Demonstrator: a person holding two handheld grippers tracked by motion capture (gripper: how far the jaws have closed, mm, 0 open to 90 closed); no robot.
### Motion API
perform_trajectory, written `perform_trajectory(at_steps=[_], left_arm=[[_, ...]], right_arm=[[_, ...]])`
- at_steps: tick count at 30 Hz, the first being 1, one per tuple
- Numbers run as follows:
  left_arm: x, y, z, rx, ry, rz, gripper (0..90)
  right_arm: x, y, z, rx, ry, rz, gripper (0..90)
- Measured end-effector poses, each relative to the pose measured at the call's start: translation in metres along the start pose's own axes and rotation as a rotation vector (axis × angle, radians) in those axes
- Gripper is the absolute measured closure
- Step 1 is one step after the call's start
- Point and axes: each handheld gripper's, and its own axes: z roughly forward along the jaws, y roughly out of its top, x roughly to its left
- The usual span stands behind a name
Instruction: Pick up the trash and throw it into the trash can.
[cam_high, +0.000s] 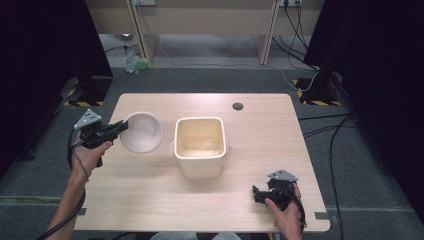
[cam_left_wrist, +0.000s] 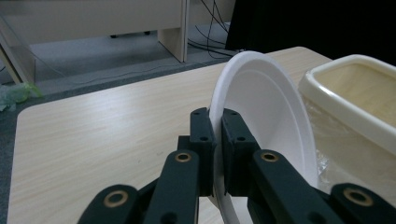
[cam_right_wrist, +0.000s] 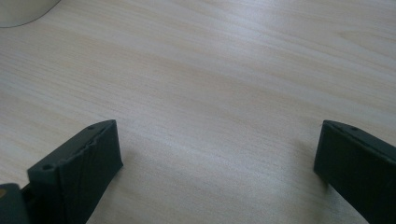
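Tilting on edge, white plate (cam_high: 142, 132) is hanging at nine o'clock of the cream tub (cam_high: 199, 145), its rim pinched between the pressed-together pads of left gripper (cam_high: 123, 126), entering from the plate's nine o'clock. Advisable handling: keeping the pinch firm, clearing the tub's near wall before lowering. Right gripper (cam_high: 256, 194) is idling at the tub's four o'clock, jaws spread over bare table (cam_high: 150, 200).

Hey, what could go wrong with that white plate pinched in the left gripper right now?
The left gripper pinches the round white plate only at its rim, tilted on edge, so it might pivot or slip out. The plate also hangs close to the cream rectangular plastic tub; a careless swing may knock its rim against the tub's wall.
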Motion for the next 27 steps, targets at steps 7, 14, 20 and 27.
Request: perform_trajectory(at_steps=[7, 14, 20, 27], left_arm=[[-0.008, 0.015, -0.006, -0.028, -0.024, 0.019, 84.3], [-0.031, 0.031, -0.002, -0.056, -0.113, 0.028, 84.2], [-0.048, 0.041, 0.006, -0.057, -0.151, 0.052, 84.2], [-0.070, 0.054, 0.022, -0.050, -0.188, 0.082, 84.2]], right_arm=[[0.000, 0.000, 0.000, 0.000, 0.000, 0.000, 1.0], [0.000, 0.000, 0.000, 0.000, 0.002, -0.002, 1.1], [0.001, 0.000, 0.000, -0.002, 0.002, -0.003, 1.2], [0.001, 0.000, 0.000, -0.003, 0.001, -0.005, 1.3]])
